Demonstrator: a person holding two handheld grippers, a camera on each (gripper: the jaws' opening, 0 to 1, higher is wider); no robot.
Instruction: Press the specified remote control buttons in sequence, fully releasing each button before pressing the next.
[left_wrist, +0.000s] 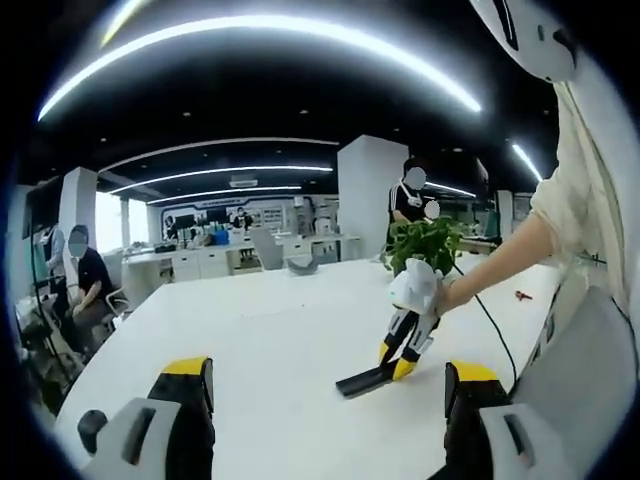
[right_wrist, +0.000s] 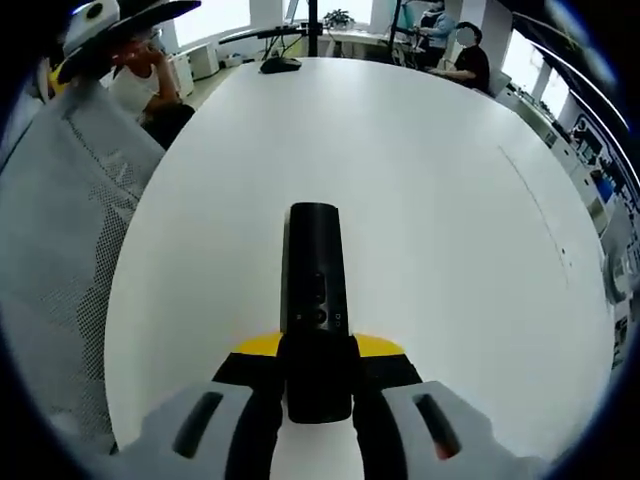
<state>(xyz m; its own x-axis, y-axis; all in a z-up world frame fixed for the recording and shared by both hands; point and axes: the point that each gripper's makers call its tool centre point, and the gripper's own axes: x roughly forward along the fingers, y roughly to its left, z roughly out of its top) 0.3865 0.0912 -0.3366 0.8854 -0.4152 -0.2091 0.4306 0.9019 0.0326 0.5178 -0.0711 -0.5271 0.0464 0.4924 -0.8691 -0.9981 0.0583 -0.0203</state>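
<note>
Where right tongs (right_wrist: 318, 372) grip remote (right_wrist: 315, 290)

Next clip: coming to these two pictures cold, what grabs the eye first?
In the right gripper view, a black remote control lies lengthwise on the white table, its near end between the yellow-tipped jaws of the right gripper. In the left gripper view, that same gripper is at the remote, held by a person's hand, with a green potted plant behind. The left gripper hangs open above the table.
</note>
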